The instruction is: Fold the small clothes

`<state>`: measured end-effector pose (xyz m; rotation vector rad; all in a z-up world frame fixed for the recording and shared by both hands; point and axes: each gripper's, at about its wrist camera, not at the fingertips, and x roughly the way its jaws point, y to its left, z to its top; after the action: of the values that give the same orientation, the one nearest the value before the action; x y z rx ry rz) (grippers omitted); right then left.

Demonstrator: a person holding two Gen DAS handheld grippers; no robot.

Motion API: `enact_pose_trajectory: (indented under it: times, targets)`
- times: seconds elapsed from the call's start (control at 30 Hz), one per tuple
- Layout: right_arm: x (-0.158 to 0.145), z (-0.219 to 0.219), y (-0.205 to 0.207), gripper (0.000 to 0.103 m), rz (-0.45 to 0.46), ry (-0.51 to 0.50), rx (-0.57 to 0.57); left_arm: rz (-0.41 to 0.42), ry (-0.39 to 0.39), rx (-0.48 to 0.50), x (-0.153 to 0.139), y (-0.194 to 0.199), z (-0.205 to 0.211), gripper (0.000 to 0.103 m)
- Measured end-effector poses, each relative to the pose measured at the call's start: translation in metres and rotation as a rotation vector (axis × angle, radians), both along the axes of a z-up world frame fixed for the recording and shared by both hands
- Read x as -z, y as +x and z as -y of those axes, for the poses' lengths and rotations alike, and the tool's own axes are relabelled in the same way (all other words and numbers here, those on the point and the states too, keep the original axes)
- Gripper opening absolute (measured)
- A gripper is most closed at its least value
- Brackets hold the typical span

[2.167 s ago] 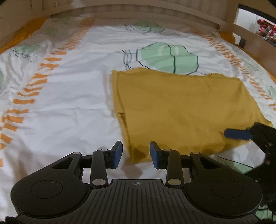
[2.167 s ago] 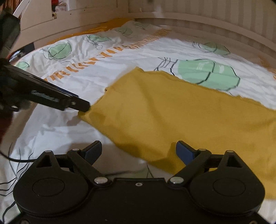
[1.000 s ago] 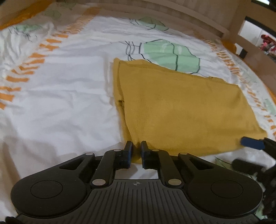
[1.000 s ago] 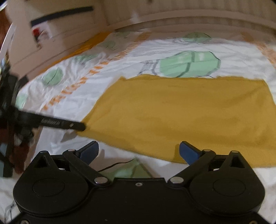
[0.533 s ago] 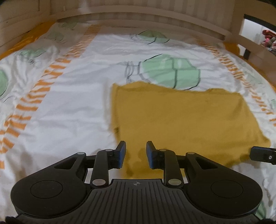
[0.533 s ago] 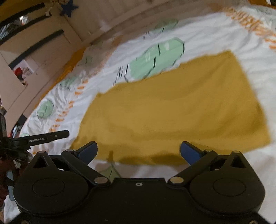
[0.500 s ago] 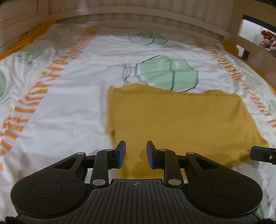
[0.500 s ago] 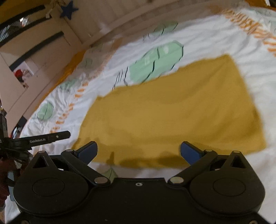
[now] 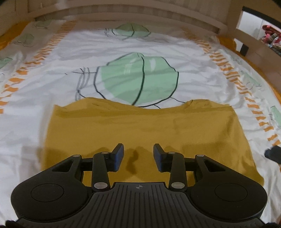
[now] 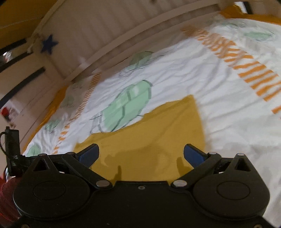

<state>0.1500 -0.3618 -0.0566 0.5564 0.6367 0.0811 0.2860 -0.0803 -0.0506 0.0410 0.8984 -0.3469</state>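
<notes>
A mustard-yellow cloth (image 9: 140,128) lies flat in a rectangle on the patterned bed sheet (image 9: 52,82). For a clean fold, each gripper would best pinch a near corner through all layers and carry both over evenly. The left gripper (image 9: 138,157) hovers over the near edge, moderately open, holding nothing. The right gripper (image 10: 141,155) hangs above the cloth, spread wide and empty.

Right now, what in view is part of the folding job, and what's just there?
Job: mustard garment, lying flat; left gripper and right gripper, both open, empty.
Just there: patterned bedsheet, wooden bed rail, blue star.
</notes>
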Motion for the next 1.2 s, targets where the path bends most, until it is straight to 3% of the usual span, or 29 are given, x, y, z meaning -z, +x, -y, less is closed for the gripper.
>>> enact_pose_trajectory:
  times: [0.1, 0.3, 0.5, 0.63, 0.83, 1.03, 1.2]
  targets:
    - [0.008, 0.010, 0.001, 0.103, -0.034, 0.025, 0.033, -0.011, 0.040, -0.010, 0.011, 0.012, 0.015, 0.036]
    - [0.008, 0.020, 0.006, 0.103, -0.019, 0.043, 0.050, -0.075, 0.114, -0.003, 0.038, 0.031, 0.036, 0.037]
    - [0.012, 0.027, 0.003, 0.103, -0.030, 0.046, 0.086, -0.065, 0.151, -0.017, 0.036, 0.029, 0.044, 0.037]
    - [0.019, 0.035, 0.003, 0.102, -0.053, 0.053, 0.110, -0.066, 0.099, -0.033, 0.030, 0.022, 0.035, 0.037]
    - [0.049, 0.049, 0.013, 0.103, -0.143, 0.177, 0.114, -0.070, 0.074, -0.007, 0.035, 0.020, 0.030, 0.039]
    - [0.061, 0.062, 0.030, 0.103, -0.144, 0.296, 0.055, -0.115, 0.030, -0.005, 0.041, 0.033, 0.024, 0.040]
    - [0.067, 0.078, 0.054, 0.103, -0.159, 0.390, -0.022, -0.106, 0.018, 0.001, 0.044, 0.031, 0.021, 0.041]
